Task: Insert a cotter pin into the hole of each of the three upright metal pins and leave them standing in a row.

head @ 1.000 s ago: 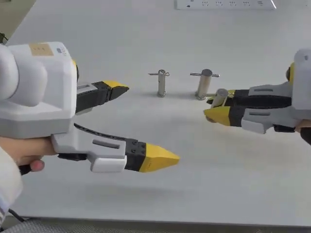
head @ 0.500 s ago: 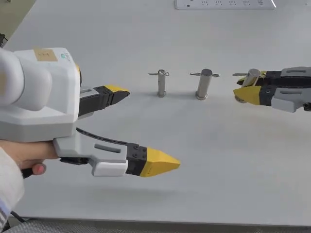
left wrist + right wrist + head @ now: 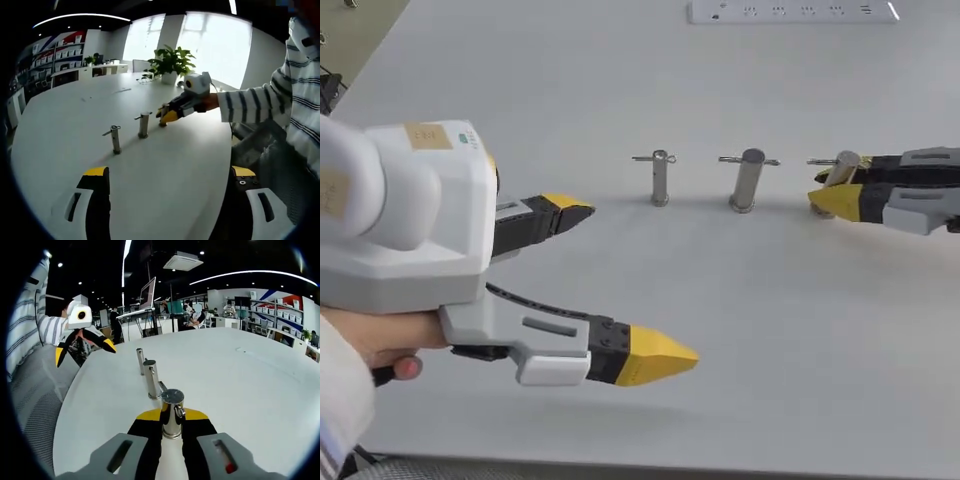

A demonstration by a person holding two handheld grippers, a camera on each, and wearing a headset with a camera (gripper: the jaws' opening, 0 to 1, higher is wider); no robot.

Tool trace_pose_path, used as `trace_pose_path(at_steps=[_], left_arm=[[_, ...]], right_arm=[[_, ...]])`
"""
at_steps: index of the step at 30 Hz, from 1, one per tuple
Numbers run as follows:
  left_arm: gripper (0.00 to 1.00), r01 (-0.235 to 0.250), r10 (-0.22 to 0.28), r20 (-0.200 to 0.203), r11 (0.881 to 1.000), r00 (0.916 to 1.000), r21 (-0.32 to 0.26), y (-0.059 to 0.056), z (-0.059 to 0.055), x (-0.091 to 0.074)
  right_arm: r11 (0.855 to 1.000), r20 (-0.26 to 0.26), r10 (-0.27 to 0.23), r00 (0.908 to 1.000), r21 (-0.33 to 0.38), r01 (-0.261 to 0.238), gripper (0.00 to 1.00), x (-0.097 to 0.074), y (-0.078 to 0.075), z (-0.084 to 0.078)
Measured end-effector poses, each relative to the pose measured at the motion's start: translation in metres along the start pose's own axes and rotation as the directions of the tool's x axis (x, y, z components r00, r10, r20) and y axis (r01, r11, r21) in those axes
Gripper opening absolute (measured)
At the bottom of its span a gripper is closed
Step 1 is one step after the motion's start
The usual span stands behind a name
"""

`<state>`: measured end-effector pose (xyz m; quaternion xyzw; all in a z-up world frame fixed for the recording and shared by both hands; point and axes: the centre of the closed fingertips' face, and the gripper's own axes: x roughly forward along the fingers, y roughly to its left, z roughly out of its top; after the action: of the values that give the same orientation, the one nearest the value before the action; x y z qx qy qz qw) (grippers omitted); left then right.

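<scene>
Right gripper (image 3: 835, 190) is clamped on the third metal pin (image 3: 842, 168), whose cotter pin (image 3: 820, 161) is already through its hole. It holds that pin at 3 o'clock of the middle pin (image 3: 748, 180), so the row runs on in line from the left pin (image 3: 660, 178). The held pin leans slightly, and whether its base meets the white table (image 3: 770, 330) is unclear. Left gripper (image 3: 638, 282), jaws apart and empty, hangs at 7 o'clock of the row, likely to stay out of the way.

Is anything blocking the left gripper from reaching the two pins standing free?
Nothing visible does. Only bare table lies between the open left gripper and the nearest pin; the second pin stands beyond it, the third pin in the right gripper's jaws.
</scene>
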<state>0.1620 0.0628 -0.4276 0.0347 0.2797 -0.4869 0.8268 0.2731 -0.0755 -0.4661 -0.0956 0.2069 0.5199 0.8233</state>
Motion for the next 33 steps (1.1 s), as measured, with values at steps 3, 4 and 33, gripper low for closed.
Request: trace_pose_path(at_steps=[3, 4, 33], left_arm=[[0.98, 0.002, -0.002, -0.002, 1.0, 1.0, -0.003, 0.0, -0.001, 0.0], [0.98, 0.002, -0.002, -0.001, 1.0, 1.0, -0.005, -0.001, -0.001, -0.001], [0.98, -0.063, 0.068, 0.106, 0.996, 0.992, -0.056, 0.005, 0.016, -0.014]], right_arm=[[1.0, 0.017, 0.003, 0.9998, 0.008, -0.003, 0.09, 0.0, 0.0, 0.001], [1.0, 0.021, 0.004, 0.9998, 0.008, -0.004, 0.09, 0.0, -0.001, 0.001], [0.969, 0.101, -0.226, 0.9689, 0.129, 0.212, 0.84, -0.052, 0.032, 0.041]])
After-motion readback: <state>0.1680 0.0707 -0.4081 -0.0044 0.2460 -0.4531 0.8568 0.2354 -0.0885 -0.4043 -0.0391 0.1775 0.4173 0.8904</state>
